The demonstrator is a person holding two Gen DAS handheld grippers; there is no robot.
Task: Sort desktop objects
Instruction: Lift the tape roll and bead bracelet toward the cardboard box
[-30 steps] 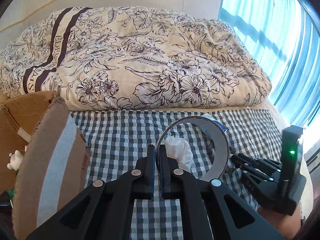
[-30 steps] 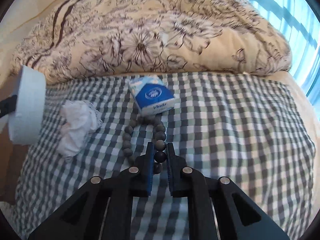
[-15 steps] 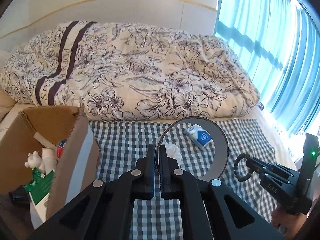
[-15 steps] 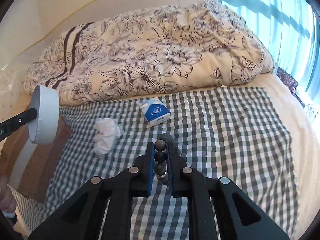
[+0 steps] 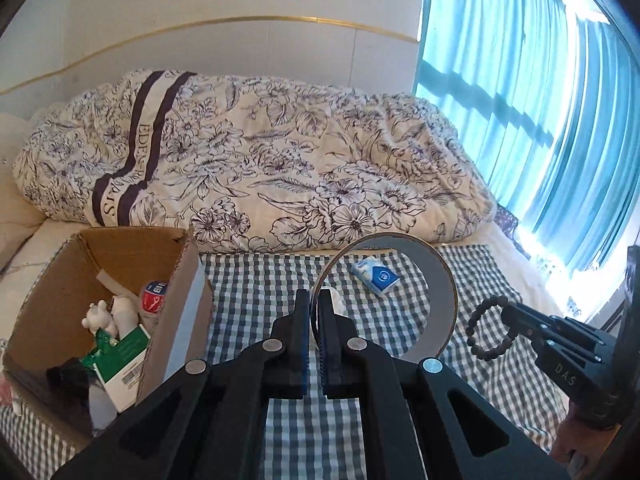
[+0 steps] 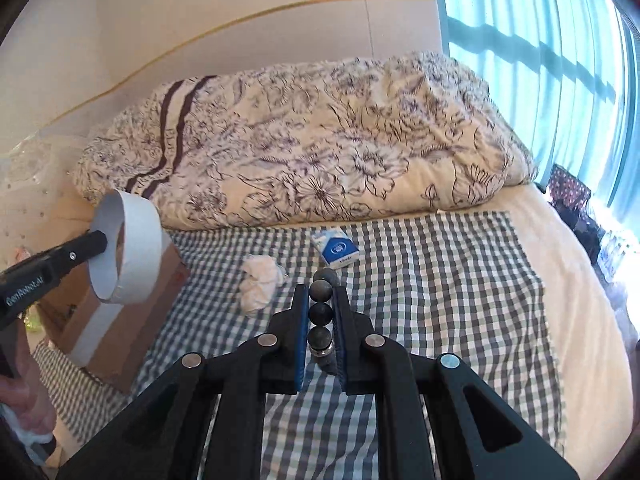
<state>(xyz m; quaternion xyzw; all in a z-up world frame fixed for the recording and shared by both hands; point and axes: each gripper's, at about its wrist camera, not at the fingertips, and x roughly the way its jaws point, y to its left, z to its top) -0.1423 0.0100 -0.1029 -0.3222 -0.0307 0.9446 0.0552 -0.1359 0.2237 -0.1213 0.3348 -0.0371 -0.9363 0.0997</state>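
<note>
My left gripper (image 5: 315, 300) is shut on the rim of a wide roll of tape (image 5: 438, 292), held in the air to the right of an open cardboard box (image 5: 120, 240). From the right wrist view the tape roll (image 6: 132, 248) hangs above the box (image 6: 120, 320). My right gripper (image 6: 322, 296) is shut on a dark bead bracelet (image 6: 321, 314), lifted off the checked cloth (image 6: 440, 300). In the left wrist view the bracelet (image 5: 490, 330) dangles from the right gripper (image 5: 506, 312). A crumpled white tissue (image 6: 260, 280) and a blue tissue pack (image 6: 335, 248) lie on the cloth.
The box holds a white figurine (image 5: 96, 316), a green packet (image 5: 120, 352) and a red-labelled item (image 5: 154, 296). A floral duvet (image 5: 260, 168) lies heaped behind the cloth. Blue curtains (image 5: 540, 100) hang at the right. A hand (image 6: 24, 396) holds the left gripper.
Both grippers rose and drew back from the cloth. The bracelet came up off the cloth in the right gripper. The tape roll moved up, and the box's inside came into view.
</note>
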